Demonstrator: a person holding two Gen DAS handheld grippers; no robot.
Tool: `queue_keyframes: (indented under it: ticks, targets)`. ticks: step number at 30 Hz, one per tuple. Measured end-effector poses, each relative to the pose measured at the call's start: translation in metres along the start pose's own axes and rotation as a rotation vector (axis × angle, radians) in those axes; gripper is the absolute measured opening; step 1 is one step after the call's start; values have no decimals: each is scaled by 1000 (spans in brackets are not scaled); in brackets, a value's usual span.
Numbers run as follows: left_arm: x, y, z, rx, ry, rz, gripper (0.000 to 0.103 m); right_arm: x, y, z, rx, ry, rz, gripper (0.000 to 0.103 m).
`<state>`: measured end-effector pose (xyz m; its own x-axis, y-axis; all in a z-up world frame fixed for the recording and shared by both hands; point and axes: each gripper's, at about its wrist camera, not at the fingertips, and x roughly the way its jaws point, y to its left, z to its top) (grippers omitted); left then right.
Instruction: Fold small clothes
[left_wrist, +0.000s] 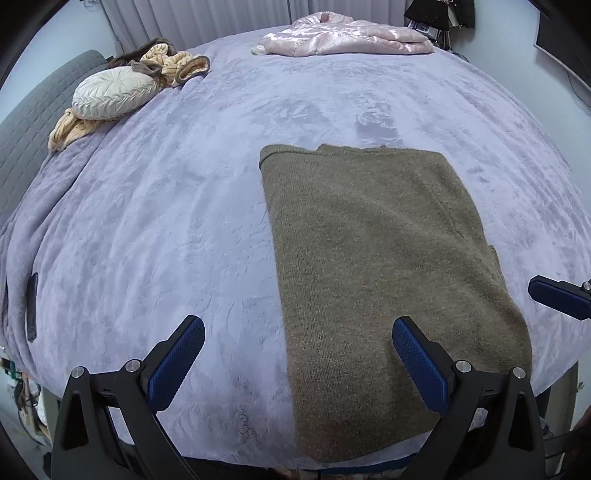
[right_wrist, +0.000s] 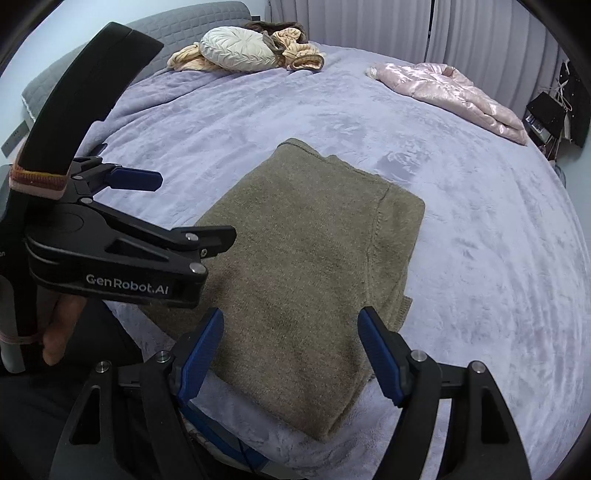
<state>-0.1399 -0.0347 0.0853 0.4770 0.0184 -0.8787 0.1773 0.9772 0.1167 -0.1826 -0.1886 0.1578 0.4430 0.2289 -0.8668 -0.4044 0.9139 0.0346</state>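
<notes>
An olive-brown knit sweater lies folded into a long rectangle on the lilac bed cover; it also shows in the right wrist view. My left gripper is open and empty, hovering above the sweater's near left edge. My right gripper is open and empty above the sweater's near end. A blue fingertip of the right gripper shows at the right edge of the left wrist view. The left gripper's body shows at the left of the right wrist view.
A pink satin jacket lies at the far side of the bed. A round cream cushion and peach-and-brown clothes sit at the far left by the grey headboard. Curtains hang behind. Dark items hang at the far right.
</notes>
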Motion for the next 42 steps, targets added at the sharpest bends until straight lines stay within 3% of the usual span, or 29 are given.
queue_keyframes:
  ticks: [6,42]
  targets:
    - [10,9,-2,-51,32,-6,102,4,5,-1,-24,17,-59,78]
    - [1,7,5,-24,-7,7,102,15,2,-4,-20,48,-63,78]
